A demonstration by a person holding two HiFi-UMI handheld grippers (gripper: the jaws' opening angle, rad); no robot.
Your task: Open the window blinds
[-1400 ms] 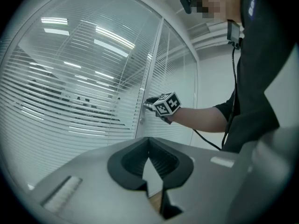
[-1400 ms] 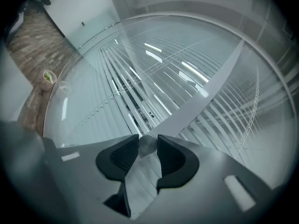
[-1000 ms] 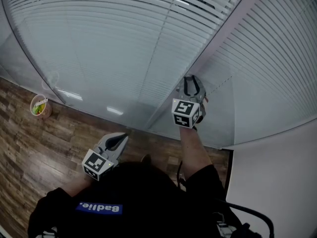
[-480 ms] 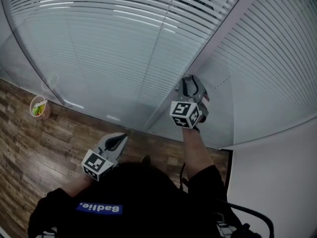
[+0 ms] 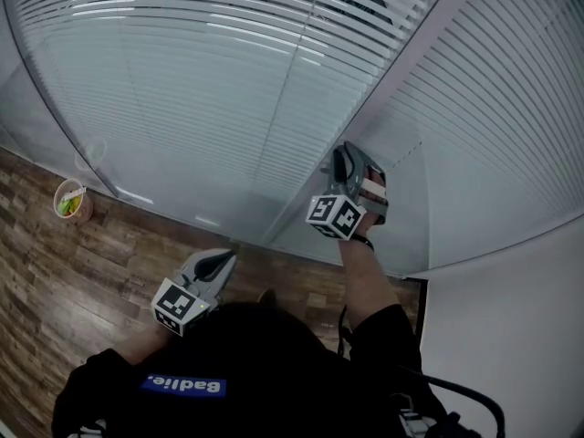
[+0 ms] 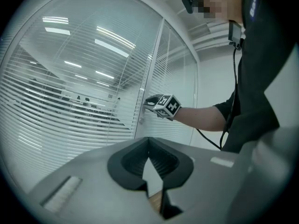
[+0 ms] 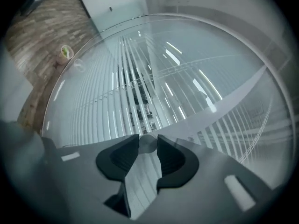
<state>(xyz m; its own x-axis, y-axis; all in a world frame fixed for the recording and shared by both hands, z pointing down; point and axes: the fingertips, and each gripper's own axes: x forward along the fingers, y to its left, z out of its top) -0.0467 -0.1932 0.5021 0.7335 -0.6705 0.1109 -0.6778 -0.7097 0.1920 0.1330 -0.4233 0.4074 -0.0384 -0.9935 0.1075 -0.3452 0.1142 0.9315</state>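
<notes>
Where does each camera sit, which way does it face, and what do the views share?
Head view: on the head, facing steeply down at blinds, floor, torso, left claw, right claw.
Left gripper view: on the shut, empty left claw, facing the blinds; forearm, torso show.
Right gripper view: on the right claw, tilted sideways; jaws just closed further on the knob.
Shared: head and left views show the right claw.

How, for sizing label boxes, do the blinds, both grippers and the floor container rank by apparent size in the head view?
1. blinds
2. left gripper and right gripper, about alike
3. floor container, smallest, also farther away
</notes>
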